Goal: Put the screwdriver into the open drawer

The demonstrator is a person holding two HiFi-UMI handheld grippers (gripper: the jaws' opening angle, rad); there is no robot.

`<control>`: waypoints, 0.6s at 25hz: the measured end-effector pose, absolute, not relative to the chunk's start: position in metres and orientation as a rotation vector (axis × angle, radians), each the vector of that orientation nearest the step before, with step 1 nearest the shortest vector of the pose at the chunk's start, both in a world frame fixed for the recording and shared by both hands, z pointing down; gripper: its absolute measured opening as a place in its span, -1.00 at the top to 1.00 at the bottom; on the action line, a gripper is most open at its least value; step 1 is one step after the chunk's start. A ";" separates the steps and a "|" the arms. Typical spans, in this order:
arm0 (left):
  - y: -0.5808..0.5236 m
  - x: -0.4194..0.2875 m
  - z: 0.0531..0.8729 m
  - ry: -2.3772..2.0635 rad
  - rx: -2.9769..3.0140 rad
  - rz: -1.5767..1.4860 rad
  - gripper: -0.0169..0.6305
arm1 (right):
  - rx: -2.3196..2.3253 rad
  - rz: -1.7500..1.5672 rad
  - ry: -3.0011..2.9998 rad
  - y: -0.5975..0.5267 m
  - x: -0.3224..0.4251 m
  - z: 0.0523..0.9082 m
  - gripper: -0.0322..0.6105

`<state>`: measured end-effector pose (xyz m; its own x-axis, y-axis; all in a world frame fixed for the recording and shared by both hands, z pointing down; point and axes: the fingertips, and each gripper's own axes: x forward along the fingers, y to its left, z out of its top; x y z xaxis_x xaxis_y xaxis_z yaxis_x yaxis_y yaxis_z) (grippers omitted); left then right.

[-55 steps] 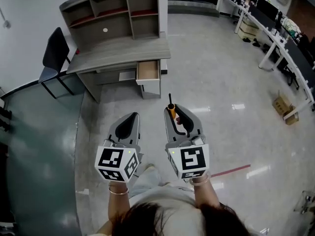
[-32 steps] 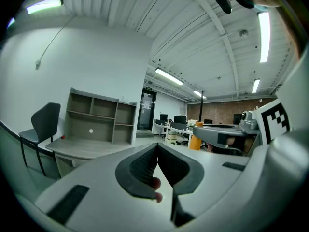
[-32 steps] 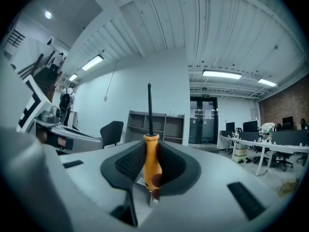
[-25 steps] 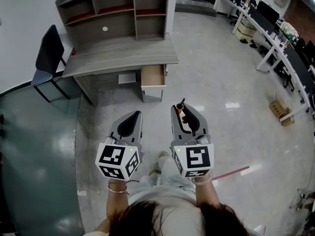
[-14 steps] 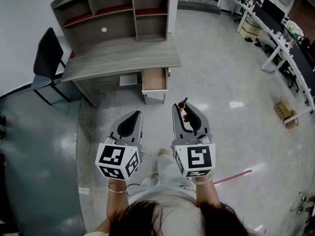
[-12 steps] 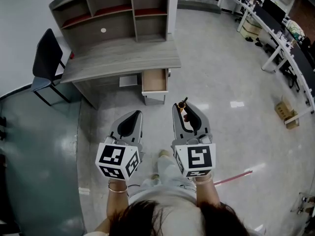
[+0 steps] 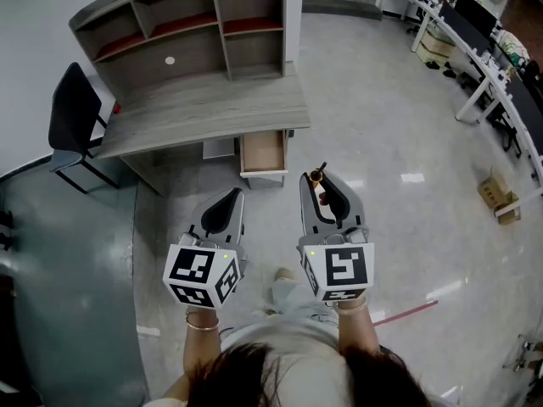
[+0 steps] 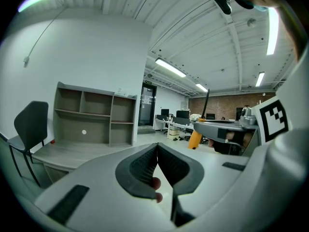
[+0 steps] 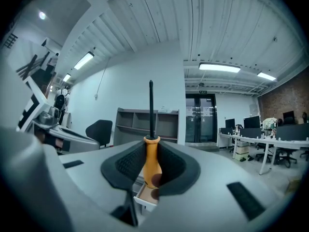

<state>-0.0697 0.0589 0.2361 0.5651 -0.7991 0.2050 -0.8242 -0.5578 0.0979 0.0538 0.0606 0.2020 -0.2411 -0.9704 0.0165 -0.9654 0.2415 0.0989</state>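
My right gripper [image 7: 319, 183] is shut on a screwdriver [image 7: 318, 177] with an orange handle [image 9: 151, 158] and a black shaft [image 9: 151, 108] that points up out of the jaws. My left gripper [image 7: 227, 200] is shut with nothing in it, its pads [image 8: 147, 164] pressed together. Both are held side by side above the floor. The open drawer [image 7: 262, 151] sticks out from under the grey desk [image 7: 204, 108] just ahead of the grippers; its wooden inside shows nothing in it. In the right gripper view a corner of the drawer [image 9: 145, 197] shows below the jaws.
A shelf unit [image 7: 187, 28] stands on the back of the desk. A black chair [image 7: 69, 125] is at the desk's left end. A dark glass-like panel [image 7: 59, 270] lies on the left. White office desks [image 7: 484, 66] with monitors line the right side, and a cardboard box [image 7: 496, 195] sits on the floor.
The desk and its open drawer have come nearer to the grippers and shifted slightly left in the head view. Both grippers stay shut, the right one still holding the screwdriver.
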 end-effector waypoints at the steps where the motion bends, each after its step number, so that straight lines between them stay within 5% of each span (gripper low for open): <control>1: 0.054 -0.067 0.237 -1.370 2.613 0.208 0.90 | 1.891 -0.098 -2.418 0.055 0.058 0.202 0.62; 15: -0.008 -0.040 0.240 -1.466 2.553 0.208 0.90 | 1.840 -0.052 -2.470 -0.017 0.099 0.214 0.62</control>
